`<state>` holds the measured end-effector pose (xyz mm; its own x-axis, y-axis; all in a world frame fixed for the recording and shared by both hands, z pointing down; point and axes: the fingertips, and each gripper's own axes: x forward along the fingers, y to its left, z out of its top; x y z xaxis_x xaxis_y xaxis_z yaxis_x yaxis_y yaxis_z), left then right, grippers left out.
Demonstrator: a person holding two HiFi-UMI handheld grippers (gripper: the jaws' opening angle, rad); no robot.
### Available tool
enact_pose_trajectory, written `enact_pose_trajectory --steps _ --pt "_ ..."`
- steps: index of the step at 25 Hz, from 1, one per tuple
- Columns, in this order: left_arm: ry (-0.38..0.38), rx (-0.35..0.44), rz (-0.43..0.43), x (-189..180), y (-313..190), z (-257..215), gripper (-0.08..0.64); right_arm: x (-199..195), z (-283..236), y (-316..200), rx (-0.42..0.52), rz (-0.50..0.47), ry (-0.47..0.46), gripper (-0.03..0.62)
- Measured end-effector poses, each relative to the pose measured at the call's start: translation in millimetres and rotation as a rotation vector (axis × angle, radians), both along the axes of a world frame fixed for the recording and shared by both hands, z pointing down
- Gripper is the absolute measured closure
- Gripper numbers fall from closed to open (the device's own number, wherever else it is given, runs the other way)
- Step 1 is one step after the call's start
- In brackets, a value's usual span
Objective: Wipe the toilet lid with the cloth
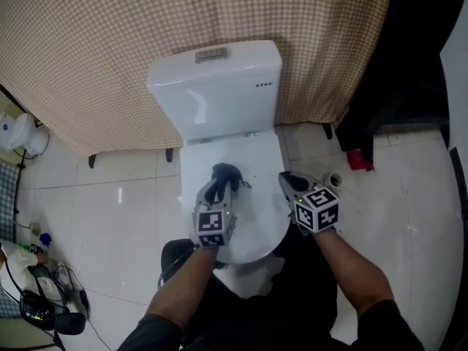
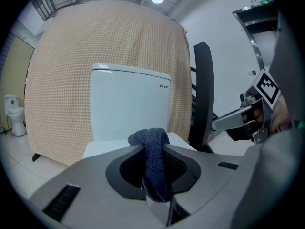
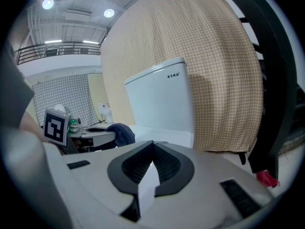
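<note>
Over toilet lid (image 1: 252,221), left hand-held gripper (image 1: 222,186) pinches cloth (image 1: 226,172); right hand-held gripper (image 1: 287,180) (jaws together, empty) at lid's rt edge.

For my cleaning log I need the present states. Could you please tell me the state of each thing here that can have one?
toilet lid: down, closed.
cloth: bunched, pinched in the left tool, over the lid; contact cannot be told.
left tool: shut on the cloth.
right tool: shut, nothing in it.
checked curtain: hanging down behind the tank.
</note>
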<state>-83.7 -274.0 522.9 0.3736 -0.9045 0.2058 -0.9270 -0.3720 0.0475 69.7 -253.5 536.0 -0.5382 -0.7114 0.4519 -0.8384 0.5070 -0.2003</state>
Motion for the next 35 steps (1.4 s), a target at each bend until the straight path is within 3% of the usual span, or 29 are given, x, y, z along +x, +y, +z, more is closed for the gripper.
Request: enact_pose_trajectory --steps 35 --pt "-0.05 -0.106 0.019 23.8 -10.0 57.7 0.495 6.2 46.7 -9.4 -0.076 0.055 0.004 0.588"
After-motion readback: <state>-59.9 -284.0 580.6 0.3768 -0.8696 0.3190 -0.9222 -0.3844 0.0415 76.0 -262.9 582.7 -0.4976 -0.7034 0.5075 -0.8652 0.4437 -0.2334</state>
